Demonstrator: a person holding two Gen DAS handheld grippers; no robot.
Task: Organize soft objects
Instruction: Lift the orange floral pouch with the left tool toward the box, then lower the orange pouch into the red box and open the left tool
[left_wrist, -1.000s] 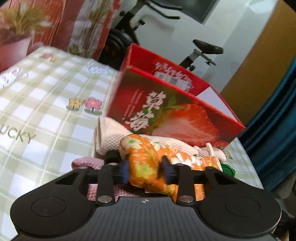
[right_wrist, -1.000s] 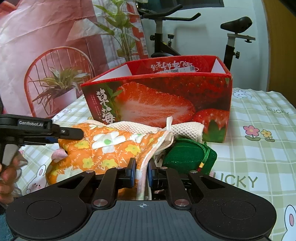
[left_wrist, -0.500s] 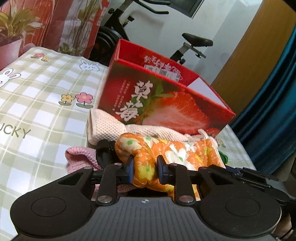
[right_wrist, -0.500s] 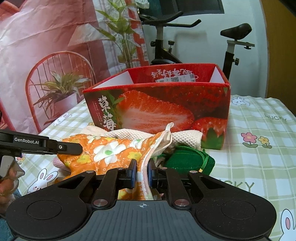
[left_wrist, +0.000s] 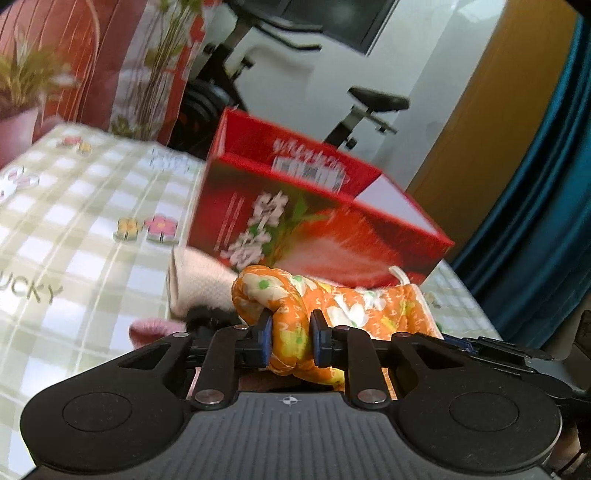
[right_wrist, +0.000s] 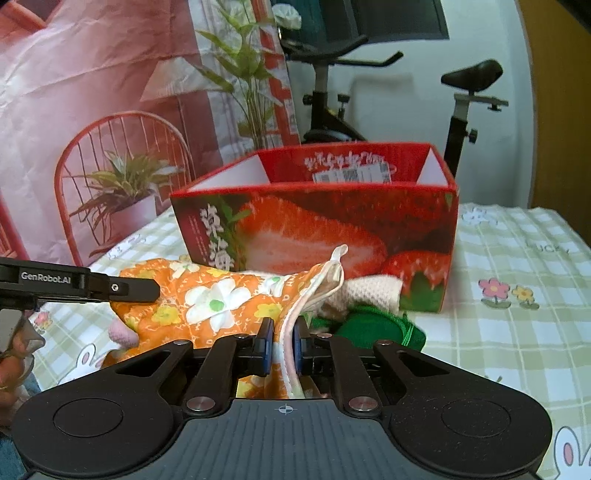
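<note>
Your left gripper (left_wrist: 291, 341) has just been closing and now pinches the rounded closed end of the orange floral oven mitt (left_wrist: 332, 310) between its blue pads (left_wrist: 266, 341). Left of and beyond its fingers lie a cream knitted cloth (left_wrist: 199, 284) and a pink cloth (left_wrist: 151, 328) on the checked tablecloth (left_wrist: 74, 229). Straight ahead, behind the mitt, stands the open red strawberry box (left_wrist: 314, 221).

Your right gripper (right_wrist: 283, 341) is clamped nearly shut on the mitt's white-bound cuff edge (right_wrist: 295, 321); the mitt spans leftward from it to the left gripper's arm at the left edge of the right wrist view. Just right of its fingers sits a green pouch (right_wrist: 384, 328), touching the cream cloth beyond. The strawberry box stands directly ahead.
</note>
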